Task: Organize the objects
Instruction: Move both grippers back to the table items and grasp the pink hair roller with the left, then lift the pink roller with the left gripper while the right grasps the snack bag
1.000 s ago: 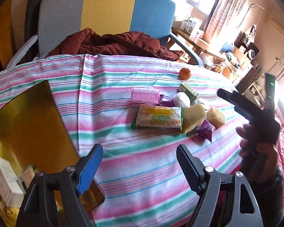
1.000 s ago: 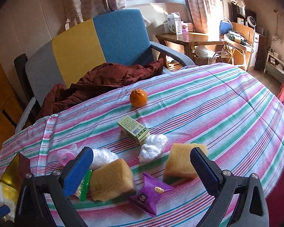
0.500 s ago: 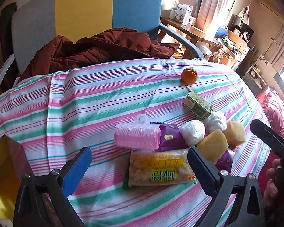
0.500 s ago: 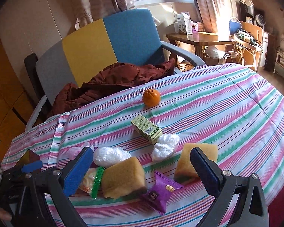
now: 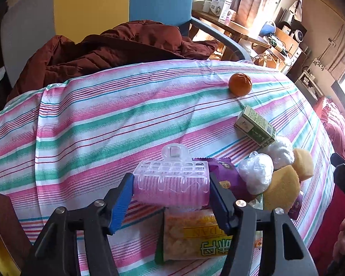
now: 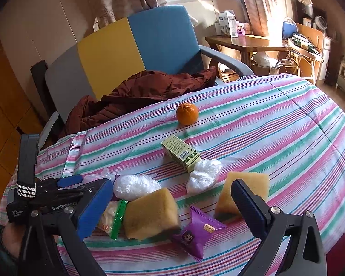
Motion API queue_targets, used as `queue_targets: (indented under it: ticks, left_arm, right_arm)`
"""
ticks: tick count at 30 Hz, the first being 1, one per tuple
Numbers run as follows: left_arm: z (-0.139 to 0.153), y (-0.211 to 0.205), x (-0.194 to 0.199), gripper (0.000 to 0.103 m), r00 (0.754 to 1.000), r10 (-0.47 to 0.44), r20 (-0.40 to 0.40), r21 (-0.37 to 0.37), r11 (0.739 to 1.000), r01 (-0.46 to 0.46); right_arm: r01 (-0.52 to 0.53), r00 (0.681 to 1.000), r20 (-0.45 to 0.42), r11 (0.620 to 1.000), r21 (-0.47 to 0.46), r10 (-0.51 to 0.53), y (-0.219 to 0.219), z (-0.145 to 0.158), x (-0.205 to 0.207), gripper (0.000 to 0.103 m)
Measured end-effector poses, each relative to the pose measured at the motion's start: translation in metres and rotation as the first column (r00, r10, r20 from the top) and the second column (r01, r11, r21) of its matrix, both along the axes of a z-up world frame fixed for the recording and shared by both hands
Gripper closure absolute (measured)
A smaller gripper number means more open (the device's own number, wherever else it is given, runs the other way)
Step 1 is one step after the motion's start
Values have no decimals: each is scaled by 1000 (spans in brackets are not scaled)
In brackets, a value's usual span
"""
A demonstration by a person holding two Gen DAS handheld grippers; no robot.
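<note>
Left tongs gripping pink hair roller at both ends, right tongs spread wide above sponges.

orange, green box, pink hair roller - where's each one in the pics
orange (image 6: 187, 113), right wrist view, middle of its peel
green box (image 6: 180, 153), right wrist view, top face near the barcode
pink hair roller (image 5: 172, 185), left wrist view, its body between the left gripper's fingers

A maroon jacket lies on the tricolour armchair.
</note>
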State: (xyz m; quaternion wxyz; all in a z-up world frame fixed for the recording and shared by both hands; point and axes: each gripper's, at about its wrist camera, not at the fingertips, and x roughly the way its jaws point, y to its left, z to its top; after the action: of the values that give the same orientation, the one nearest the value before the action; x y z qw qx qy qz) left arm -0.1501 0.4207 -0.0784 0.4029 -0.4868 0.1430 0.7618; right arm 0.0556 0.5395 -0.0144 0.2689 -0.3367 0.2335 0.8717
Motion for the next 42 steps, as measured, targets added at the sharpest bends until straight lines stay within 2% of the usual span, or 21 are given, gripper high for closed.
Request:
queue_targets:
  ticks: [4, 7, 10, 12, 15, 18, 23, 26, 27, 28, 29, 31, 37, 42]
  left_arm:
    - [22, -27, 0, 40, 999, 51, 5, 78, 996, -52]
    - [37, -54, 2, 40, 996, 88, -1, 105, 991, -87]
    - [53, -83, 7, 40, 993, 117, -24, 125, 986, -113]
    - [61, -102, 10, 40, 992, 127, -19, 143, 982, -123]
    - [70, -127, 16, 40, 990, 138, -32, 155, 979, -131]
    - [75, -151, 21, 40, 987, 159, -27, 173, 973, -152]
    - [75, -190, 22, 40, 975, 223, 4, 201, 955, -219]
    - [74, -212, 22, 40, 966, 257, 19, 210, 944, -255]
    - [74, -218, 22, 40, 964, 264, 17, 209, 942, -262]
    - [73, -224, 22, 40, 962, 273, 16, 209, 940, -270]
    - [72, -228, 23, 40, 960, 279, 17, 208, 938, -276]
    - [69, -240, 23, 40, 956, 292, 21, 206, 935, -290]
    - [60, -271, 19, 40, 935, 353, 36, 194, 915, -353]
    - [57, -284, 1, 39, 913, 406, 41, 176, 896, -407]
  right_arm:
    - [-24, 1000, 15, 999, 23, 23, -5, -1, -3, 0]
    - [-77, 997, 18, 995, 61, 76, -17, 1, -8, 0]
    - [-203, 979, 19, 976, 82, 202, -37, 1, -18, 0]
    - [-312, 950, 56, 943, 112, 308, -59, -2, -28, 0]
    - [-461, 886, 128, 877, 134, 446, -92, -6, -44, 7]
    - [-585, 803, 267, 790, 184, 533, -118, -13, -66, 15]
    - [-742, 626, 514, 651, 163, 586, -135, -43, -108, 18]
    - [-778, 544, 641, 611, 144, 542, -137, -68, -126, 36]
    - [-785, 523, 660, 606, 128, 539, -138, -74, -130, 46]
    - [-788, 515, 667, 604, 122, 538, -138, -76, -132, 51]
    - [-788, 514, 673, 603, 124, 533, -140, -77, -133, 52]
    - [-782, 527, 653, 611, 123, 544, -142, -73, -130, 63]
    - [-728, 628, 540, 668, 154, 560, -150, -40, -109, 65]
    - [-684, 705, 395, 712, 158, 589, -167, -7, -91, 66]
